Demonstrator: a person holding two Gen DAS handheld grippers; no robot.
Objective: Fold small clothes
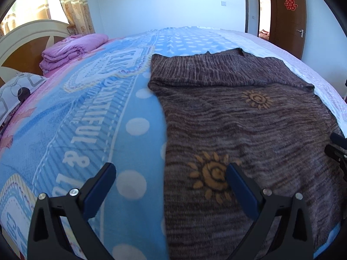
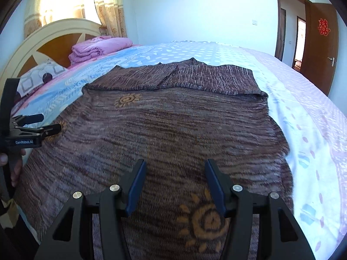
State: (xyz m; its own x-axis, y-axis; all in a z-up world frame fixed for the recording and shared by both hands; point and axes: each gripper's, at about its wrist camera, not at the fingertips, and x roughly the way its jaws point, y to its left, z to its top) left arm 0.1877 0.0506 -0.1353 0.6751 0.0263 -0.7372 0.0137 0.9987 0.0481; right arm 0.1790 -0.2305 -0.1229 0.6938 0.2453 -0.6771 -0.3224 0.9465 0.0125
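Note:
A brown knitted sweater [image 2: 173, 125] with orange sun motifs lies flat on the bed, its sleeves folded in across the top; it also shows in the left wrist view [image 1: 249, 130]. My left gripper [image 1: 171, 169] is open and empty, hovering over the sweater's left edge near the hem. It shows in the right wrist view [image 2: 48, 122] at the left. My right gripper [image 2: 174, 164] is open and empty above the sweater's lower middle, near a sun motif [image 2: 203, 221]. Its fingers [image 1: 336, 147] show at the right edge of the left wrist view.
The bed carries a blue patterned blanket [image 1: 86, 119]. A folded pink quilt [image 2: 99, 48] and a pillow [image 2: 41, 75] lie by the headboard [image 2: 43, 43]. Curtains hang behind it. A brown door [image 2: 323, 43] stands open at the far right.

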